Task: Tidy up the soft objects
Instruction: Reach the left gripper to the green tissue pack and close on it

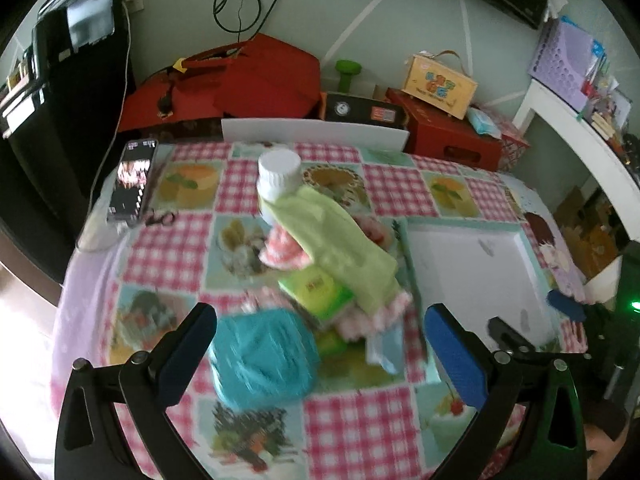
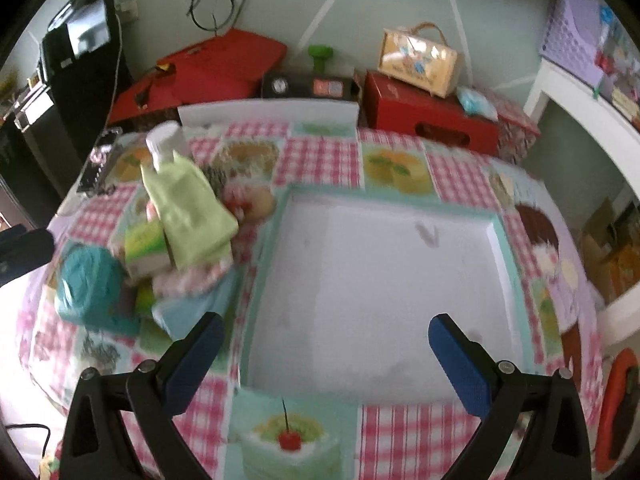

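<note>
A pile of soft things lies on the checked tablecloth: a teal yarn ball point(image 1: 262, 356) point(image 2: 88, 284), a light green cloth point(image 1: 340, 240) point(image 2: 192, 216) draped over a white-capped bottle point(image 1: 279, 176) point(image 2: 164, 142), a green tissue pack point(image 1: 320, 292) point(image 2: 144, 246) and pink checked fabric point(image 1: 372, 316). My left gripper point(image 1: 320, 356) is open, just above the yarn ball. My right gripper point(image 2: 326, 360) is open and empty over the white tray point(image 2: 372, 280), which also shows in the left wrist view point(image 1: 472, 268).
A phone point(image 1: 132, 178) lies at the table's far left corner. Red boxes point(image 1: 240, 80), a wooden case point(image 1: 440, 82) and a white board point(image 1: 316, 130) stand behind the table. A white shelf point(image 1: 580, 128) is on the right.
</note>
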A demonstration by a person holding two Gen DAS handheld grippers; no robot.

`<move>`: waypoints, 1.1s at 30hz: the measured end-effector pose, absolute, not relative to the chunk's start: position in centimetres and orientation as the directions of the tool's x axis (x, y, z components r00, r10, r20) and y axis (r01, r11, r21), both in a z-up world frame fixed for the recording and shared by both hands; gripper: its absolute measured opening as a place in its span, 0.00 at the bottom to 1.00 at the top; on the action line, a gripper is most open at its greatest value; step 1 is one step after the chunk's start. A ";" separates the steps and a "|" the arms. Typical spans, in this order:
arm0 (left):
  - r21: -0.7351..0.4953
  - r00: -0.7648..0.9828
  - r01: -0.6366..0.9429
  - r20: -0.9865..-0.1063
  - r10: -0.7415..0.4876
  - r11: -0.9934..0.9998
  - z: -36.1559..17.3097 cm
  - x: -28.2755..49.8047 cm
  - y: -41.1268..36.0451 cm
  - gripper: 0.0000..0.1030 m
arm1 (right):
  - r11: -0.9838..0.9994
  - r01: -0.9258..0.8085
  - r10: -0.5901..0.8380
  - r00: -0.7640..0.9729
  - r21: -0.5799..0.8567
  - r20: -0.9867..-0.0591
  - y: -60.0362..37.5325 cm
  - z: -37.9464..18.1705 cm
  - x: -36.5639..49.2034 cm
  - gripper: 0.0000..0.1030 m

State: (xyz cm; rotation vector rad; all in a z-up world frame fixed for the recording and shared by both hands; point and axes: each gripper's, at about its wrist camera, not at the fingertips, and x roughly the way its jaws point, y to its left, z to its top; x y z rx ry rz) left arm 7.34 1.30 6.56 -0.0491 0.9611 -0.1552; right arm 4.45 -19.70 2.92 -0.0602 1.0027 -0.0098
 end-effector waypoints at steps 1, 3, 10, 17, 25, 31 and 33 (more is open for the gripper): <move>-0.097 0.552 0.105 -0.822 -0.139 0.990 6.7 8.4 1.4 1.00 | 0.998 -0.028 -0.033 0.546 -0.058 -0.837 -19.5 3.3 5.0 1.00; -0.088 0.520 0.107 -0.844 -0.131 0.990 6.7 9.9 1.7 1.00 | 0.997 -0.058 -0.009 0.559 -0.050 -0.829 -18.9 4.1 6.4 1.00; -0.117 0.375 0.137 -0.913 -0.161 0.984 4.8 14.3 2.8 1.00 | 0.983 -0.181 0.112 0.504 0.022 -0.856 -17.0 4.1 11.3 1.00; -0.115 0.251 0.216 -0.953 -0.169 0.969 2.0 15.9 1.7 1.00 | 0.976 -0.212 0.148 0.471 0.052 -0.870 -16.2 2.9 14.0 1.00; -0.107 0.171 0.322 -0.971 -0.169 0.941 -1.0 16.2 -0.1 1.00 | 0.987 -0.140 0.135 0.411 0.084 -0.902 -16.6 -0.2 16.1 1.00; -0.102 0.149 0.361 -0.975 -0.166 0.927 -2.7 16.7 -1.2 0.99 | 0.985 -0.159 0.127 0.380 0.071 -0.916 -15.7 -1.7 17.1 1.00; -0.099 0.144 0.373 -0.976 -0.163 0.923 -3.3 16.8 -1.6 0.97 | 0.985 -0.150 0.133 0.371 0.082 -0.919 -15.8 -2.2 17.3 1.00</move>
